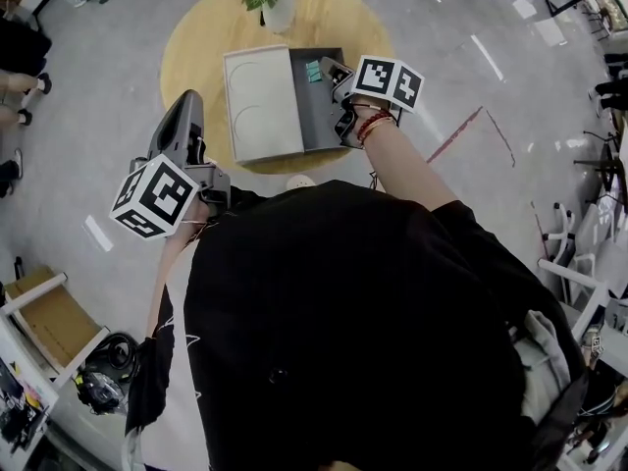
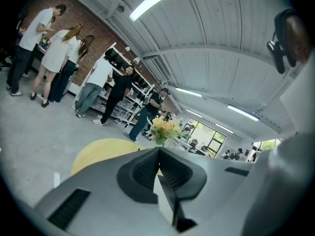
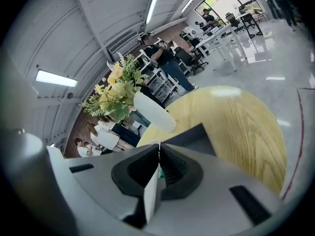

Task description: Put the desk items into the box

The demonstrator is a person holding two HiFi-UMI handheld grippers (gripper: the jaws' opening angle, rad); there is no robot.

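- Two hand-held grey plastic grippers sit nearest. The left gripper has its ribbed black pads pressed together with nothing between them, and it is held off the near-left edge of the table.
- The right gripper also has its jaws closed tip to tip. It is over the right-hand side of the box, and a sliver of green shows in the slit behind the tips, too small to identify.
- The round, pale yellow wooden table has a smooth top with fine grain.
- The flat rectangular dark grey box lies open on the table. Its white lid, which has two curved lines on it, is folded out to the left.
- Small green rectangular items lie in the far corner of the box.
- A smooth white vase of yellow flowers and green leaves stands at the far edge of the table.
- The glossy grey floor carries a red line.
- Farther off there are people by shelving, a red brick wall, and a ribbed white ceiling with strip lights.
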